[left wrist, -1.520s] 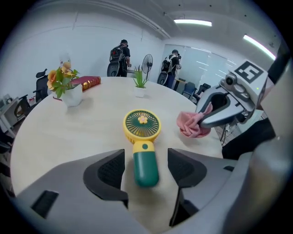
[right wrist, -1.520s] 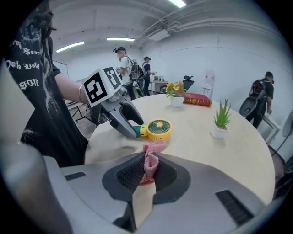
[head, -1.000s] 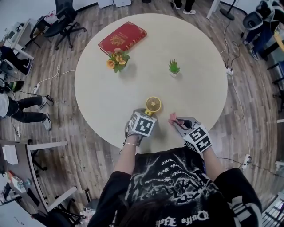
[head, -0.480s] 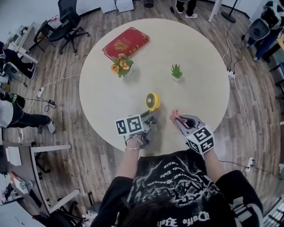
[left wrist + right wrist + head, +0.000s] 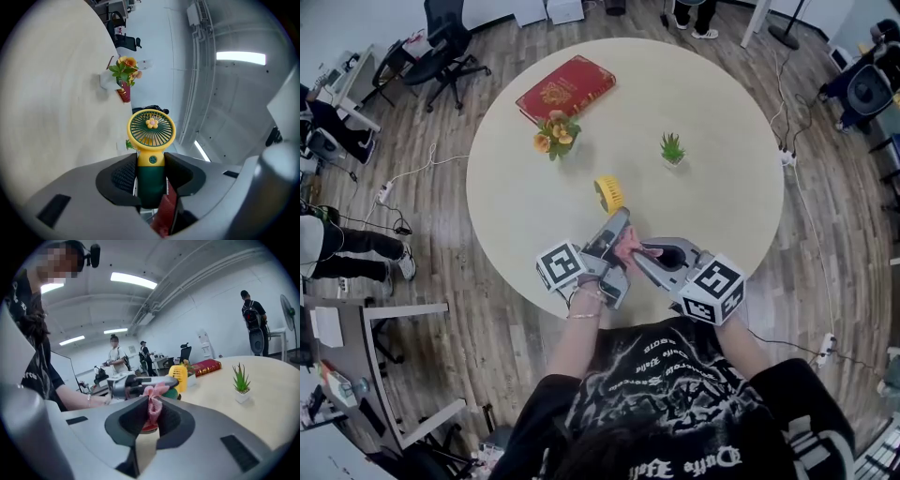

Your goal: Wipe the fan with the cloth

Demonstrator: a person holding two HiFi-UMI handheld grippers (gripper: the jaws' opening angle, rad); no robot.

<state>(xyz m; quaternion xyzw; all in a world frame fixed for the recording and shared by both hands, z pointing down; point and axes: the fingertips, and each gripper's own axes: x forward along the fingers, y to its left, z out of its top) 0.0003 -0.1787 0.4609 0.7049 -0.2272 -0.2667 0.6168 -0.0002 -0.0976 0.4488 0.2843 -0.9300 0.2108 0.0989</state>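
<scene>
My left gripper point(image 5: 612, 228) is shut on the dark green handle of a small hand fan point(image 5: 151, 133). The fan's yellow head point(image 5: 609, 194) is held level above the round table point(image 5: 712, 187), pointing away from me. My right gripper point(image 5: 635, 250) is shut on a bunched pink cloth point(image 5: 153, 398). The cloth point(image 5: 627, 246) sits right beside the fan's handle, at the left gripper's jaws. In the left gripper view a strip of the cloth point(image 5: 164, 212) shows just under the handle. Whether cloth and fan touch I cannot tell.
On the table's far side lie a red book point(image 5: 562, 83), a pot of orange flowers point(image 5: 551, 134) and a small green plant point(image 5: 671, 148). Office chairs point(image 5: 442, 47) and floor cables point(image 5: 412, 169) ring the table. People stand in the room behind point(image 5: 115, 357).
Both grippers have risen. The left one rolled and lifted the fan, its head now pointing away. The right one moved left with the cloth up to the fan's handle.
</scene>
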